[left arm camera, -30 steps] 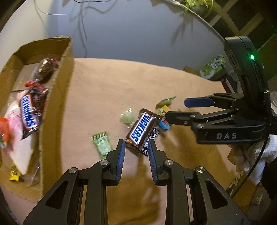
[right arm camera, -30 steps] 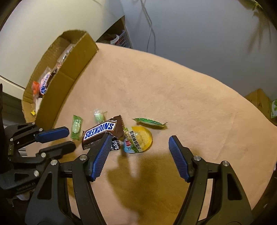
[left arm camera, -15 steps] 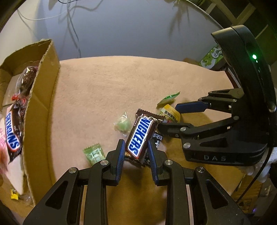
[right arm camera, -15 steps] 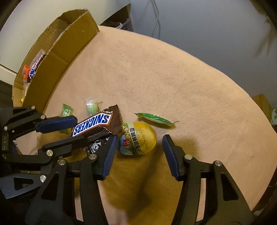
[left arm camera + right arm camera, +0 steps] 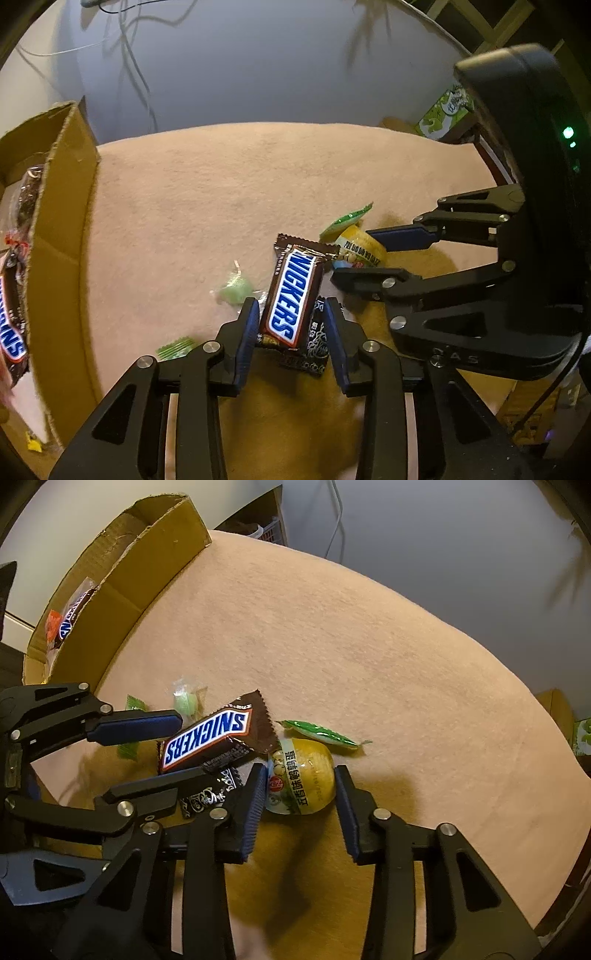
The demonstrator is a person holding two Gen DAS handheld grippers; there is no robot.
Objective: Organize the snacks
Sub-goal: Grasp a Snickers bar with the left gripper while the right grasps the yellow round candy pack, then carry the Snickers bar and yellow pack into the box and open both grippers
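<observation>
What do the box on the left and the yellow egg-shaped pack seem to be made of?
Box: plain brown corrugated cardboard, matt; the torn top edge shows fluting. Yellow egg-shaped pack: probably glossy plastic film or shell, since it glints and carries a printed label; which one is unclear.

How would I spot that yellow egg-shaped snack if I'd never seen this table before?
Start at the cardboard box on the left of the tan table cover, then follow the loose sweets to the right, past the Snickers bar. The yellow egg-shaped pack sits between the right gripper's blue pads. It is the only rounded yellow thing there, with a printed label; its neighbours are flat wrappers.
</observation>
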